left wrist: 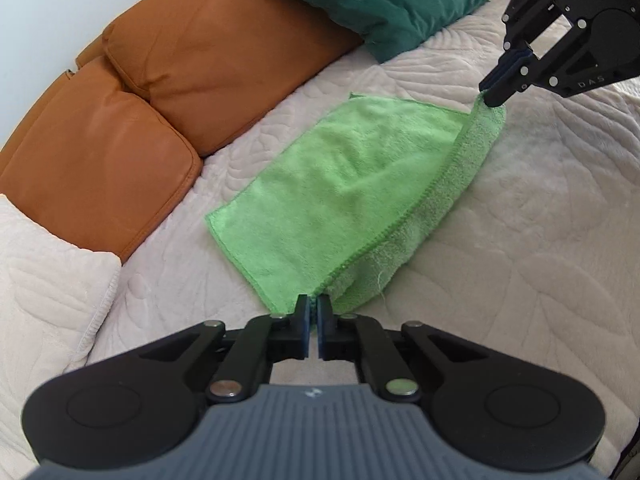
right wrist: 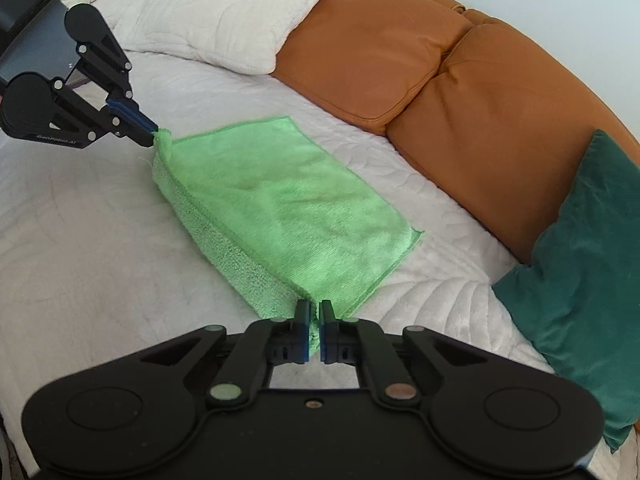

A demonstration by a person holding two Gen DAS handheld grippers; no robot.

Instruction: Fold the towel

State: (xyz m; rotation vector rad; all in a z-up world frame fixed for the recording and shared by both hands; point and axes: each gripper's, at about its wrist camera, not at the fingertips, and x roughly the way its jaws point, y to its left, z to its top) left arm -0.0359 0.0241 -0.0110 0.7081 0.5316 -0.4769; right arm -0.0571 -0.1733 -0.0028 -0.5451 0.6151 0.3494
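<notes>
Left wrist view takes in a cream quilted bed cover [left wrist: 500,240] that carries everything, with two rust-orange cushions [left wrist: 120,152] lined along its far edge, a dark green pillow [left wrist: 376,4] at its far right corner and a cream pillow [left wrist: 44,264] at its left edge. On the middle of the cover lies the green towel [left wrist: 340,184], its far half flat while its near long edge is lifted and rolled over, showing the coarser underside. The left gripper [left wrist: 314,316] is clenched on the near corner of that lifted edge, with green cloth pinched between its blue pads. The right gripper [left wrist: 494,94] is clamped on the other corner of the same edge, holding it just above the cover. From the right wrist view, the towel [right wrist: 288,208] stretches between both claws: right gripper [right wrist: 315,320] nipping its nearest corner, left gripper [right wrist: 150,136] pinching the far one.
</notes>
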